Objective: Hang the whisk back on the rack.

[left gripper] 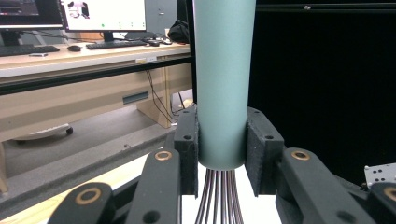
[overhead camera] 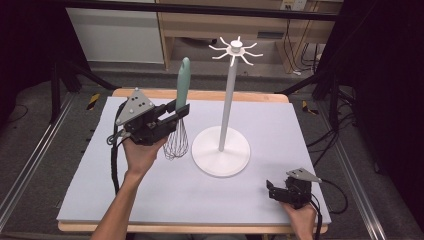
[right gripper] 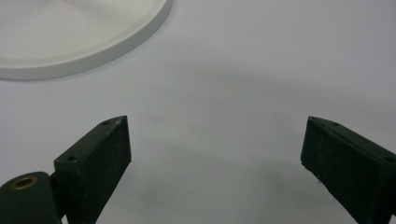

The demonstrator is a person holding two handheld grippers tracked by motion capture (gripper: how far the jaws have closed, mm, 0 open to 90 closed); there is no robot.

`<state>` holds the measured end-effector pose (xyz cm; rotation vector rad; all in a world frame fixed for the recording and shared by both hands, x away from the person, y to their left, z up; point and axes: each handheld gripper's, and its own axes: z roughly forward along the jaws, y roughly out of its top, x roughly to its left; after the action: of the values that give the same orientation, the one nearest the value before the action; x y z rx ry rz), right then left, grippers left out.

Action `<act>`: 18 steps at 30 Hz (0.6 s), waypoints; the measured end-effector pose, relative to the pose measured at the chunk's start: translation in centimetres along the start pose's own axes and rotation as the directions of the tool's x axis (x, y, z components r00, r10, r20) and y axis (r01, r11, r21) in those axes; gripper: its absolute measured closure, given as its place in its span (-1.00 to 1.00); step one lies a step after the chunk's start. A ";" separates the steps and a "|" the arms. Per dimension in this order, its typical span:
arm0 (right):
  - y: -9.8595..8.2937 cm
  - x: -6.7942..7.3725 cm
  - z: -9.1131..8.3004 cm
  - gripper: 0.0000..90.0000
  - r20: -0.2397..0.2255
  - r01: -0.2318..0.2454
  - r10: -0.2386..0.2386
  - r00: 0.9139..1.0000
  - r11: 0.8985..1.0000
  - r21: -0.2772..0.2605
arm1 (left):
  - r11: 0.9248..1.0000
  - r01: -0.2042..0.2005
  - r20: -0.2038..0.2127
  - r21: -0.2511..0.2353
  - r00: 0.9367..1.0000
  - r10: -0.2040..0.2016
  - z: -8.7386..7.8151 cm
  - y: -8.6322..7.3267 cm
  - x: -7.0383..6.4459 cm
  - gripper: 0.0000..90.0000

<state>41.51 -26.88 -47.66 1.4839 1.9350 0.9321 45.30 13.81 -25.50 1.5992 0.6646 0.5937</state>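
Note:
A whisk [overhead camera: 183, 85] with a pale green handle and a wire head stands upright in the air, handle up, left of the stand. My left gripper [overhead camera: 181, 111] is shut on the lower end of that handle [left gripper: 223, 84], the wires [left gripper: 219, 198] hanging below the jaws. A white stand [overhead camera: 221, 150] with a round base, a tall pole and a ring of hooks [overhead camera: 235, 49] at the top rises from the mat's middle. My right gripper [overhead camera: 270, 190] rests low at the front right, open, with bare mat between its jaws [right gripper: 217, 149]; the stand's base rim [right gripper: 116, 44] lies ahead of it.
A pale grey mat [overhead camera: 150, 195] covers a wooden table [overhead camera: 200, 94]. Metal rails run along both sides on the floor. Behind the table are a wooden shelf unit [overhead camera: 200, 25] and cables; a desk with monitors and a keyboard [left gripper: 116, 44] is farther back.

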 end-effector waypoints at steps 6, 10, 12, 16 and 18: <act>0.0 0.0 0.0 -0.80 0.000 0.001 -0.001 1.000 1.000 -0.001 | 1.000 -0.010 0.015 0.010 1.000 0.010 1.0 0.2 -0.5 0.52; 0.0 0.0 0.0 -0.80 -0.003 0.002 -0.002 1.000 1.000 -0.004 | 1.000 -0.018 0.020 0.015 1.000 0.017 1.4 0.3 -0.8 0.52; 0.0 0.0 0.0 -0.80 -0.002 0.002 -0.002 1.000 1.000 -0.002 | 0.999 -0.027 0.019 0.023 0.999 0.027 1.7 0.4 -0.9 0.52; 0.0 0.0 0.0 -0.80 -0.002 0.002 -0.002 1.000 1.000 -0.002 | 0.999 -0.025 0.019 0.030 1.000 0.024 2.2 0.6 -0.9 0.52; 0.0 0.0 0.0 -0.80 -0.002 0.003 -0.003 1.000 1.000 -0.003 | 0.999 -0.020 0.023 0.033 1.000 0.019 2.4 0.6 -0.9 0.52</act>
<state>41.51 -26.86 -47.62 1.4784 1.9356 0.9348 46.44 11.46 -25.17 1.6424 0.6455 0.5811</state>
